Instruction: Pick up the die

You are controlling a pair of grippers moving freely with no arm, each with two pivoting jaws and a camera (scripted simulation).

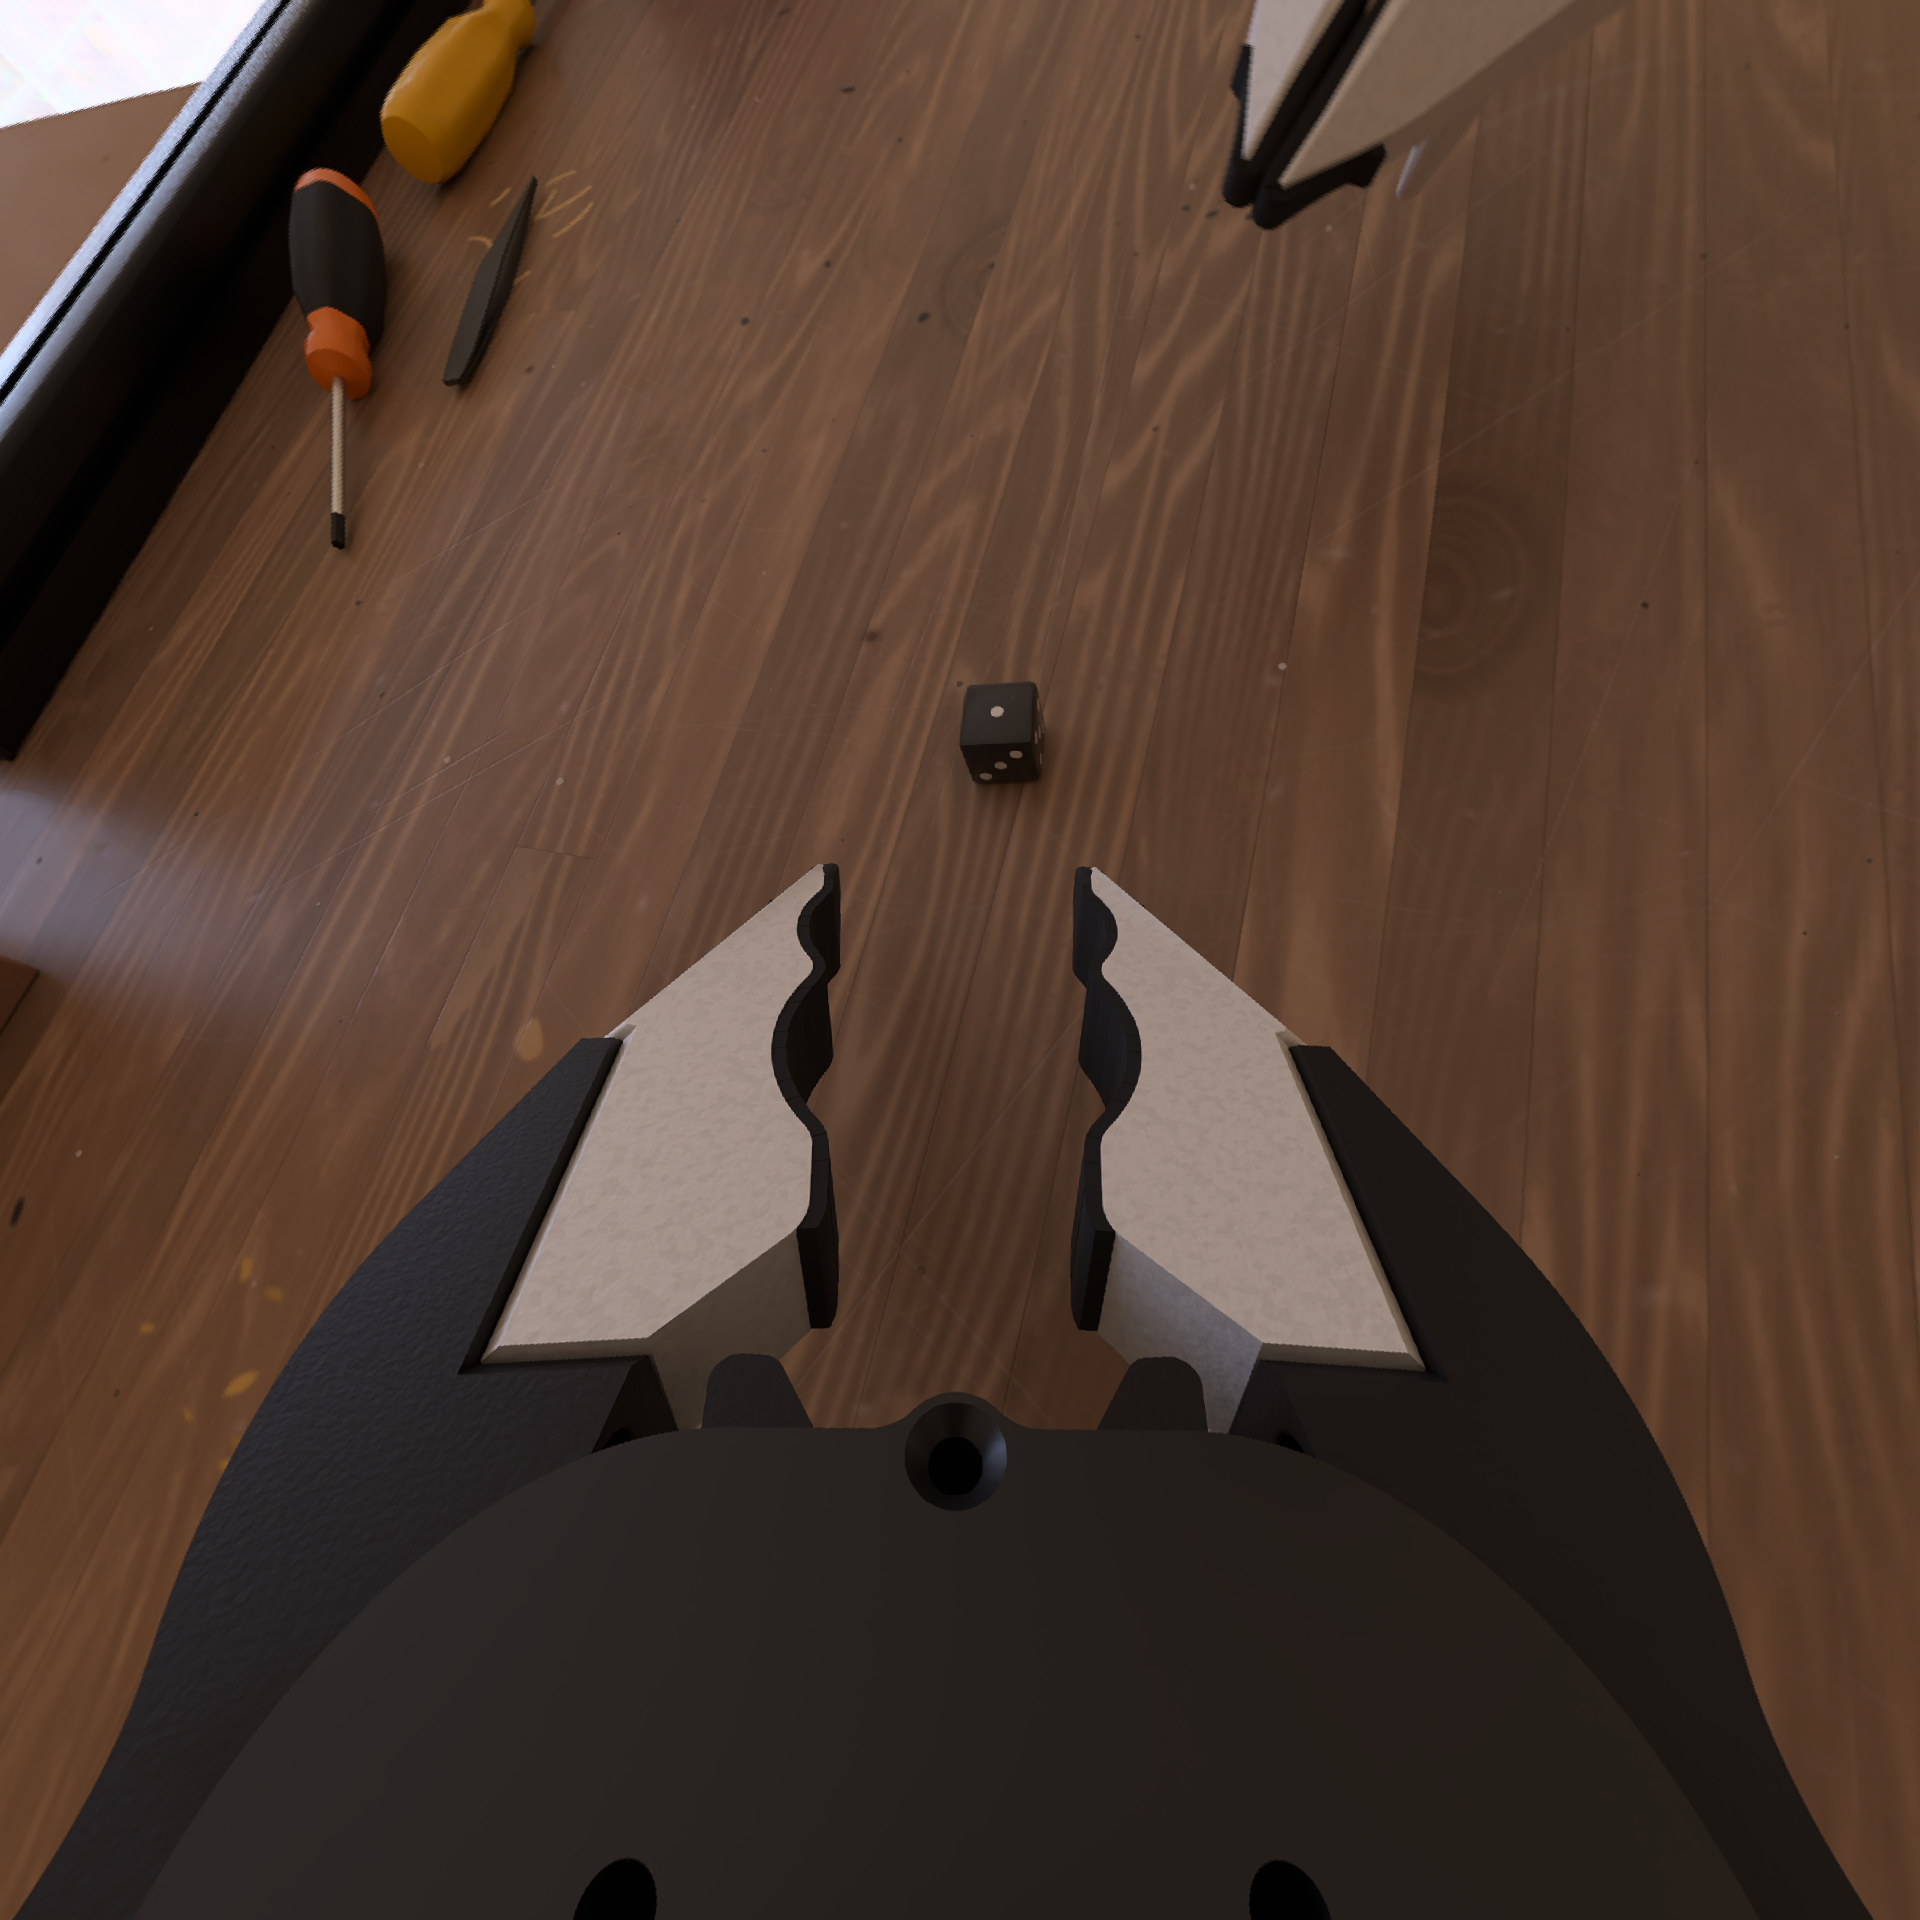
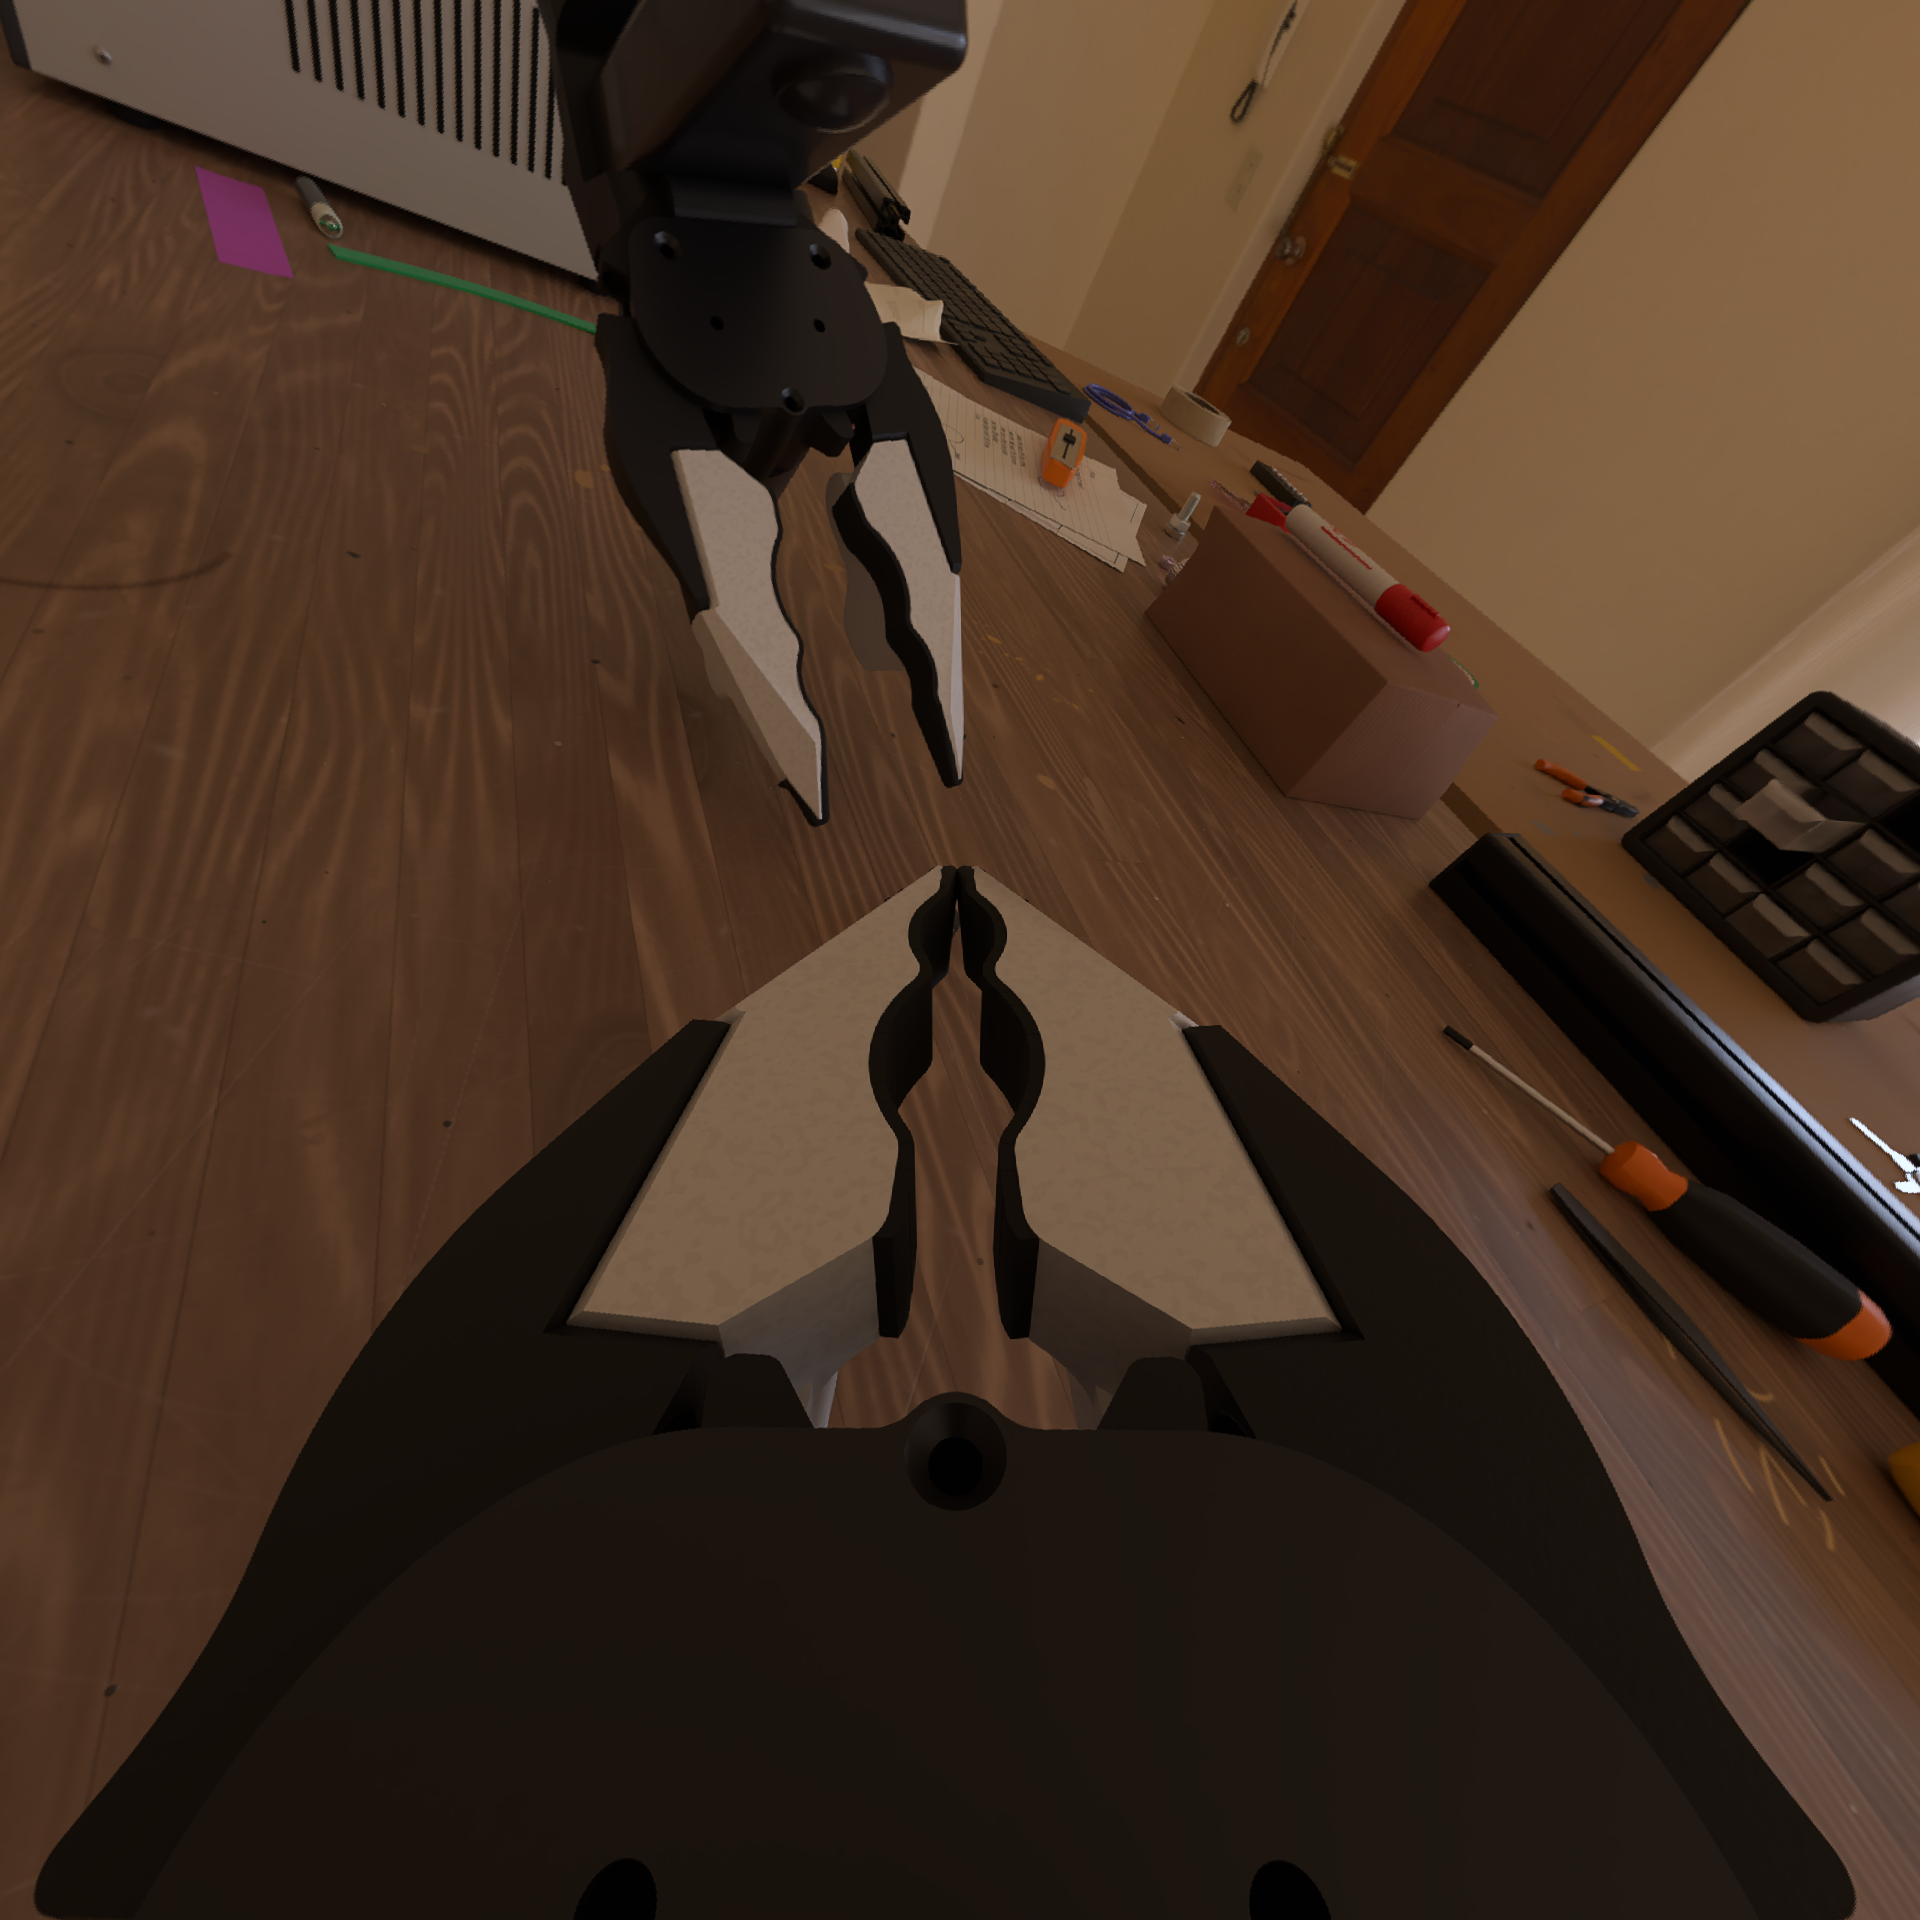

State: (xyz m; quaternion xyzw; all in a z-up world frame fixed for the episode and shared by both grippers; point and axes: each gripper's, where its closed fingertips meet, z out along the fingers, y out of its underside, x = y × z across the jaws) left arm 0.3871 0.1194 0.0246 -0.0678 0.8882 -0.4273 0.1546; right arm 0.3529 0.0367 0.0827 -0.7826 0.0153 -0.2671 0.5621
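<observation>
A small black die [image 1: 1001, 732] with white pips lies on the wooden table [image 1: 1351, 727], a short way ahead of my left gripper [image 1: 956, 873] and slightly right of its centre line. The left gripper is open and empty, hovering above the table. It also shows in the right wrist view [image 2: 888, 800], fingers pointing down. My right gripper [image 2: 957, 873] is shut and empty; its fingertips show at the top right of the left wrist view [image 1: 1262, 197]. The die does not show in the right wrist view.
An orange-and-black screwdriver [image 1: 338, 312], a thin black file [image 1: 490, 283] and a yellow handle [image 1: 452, 88] lie at the far left by a black rail [image 1: 114, 343]. The right wrist view shows a cardboard box [image 2: 1320, 665] with a red marker [image 2: 1361, 577], a black compartment tray [image 2: 1797, 862], a keyboard [image 2: 966, 312] and papers [image 2: 1039, 468].
</observation>
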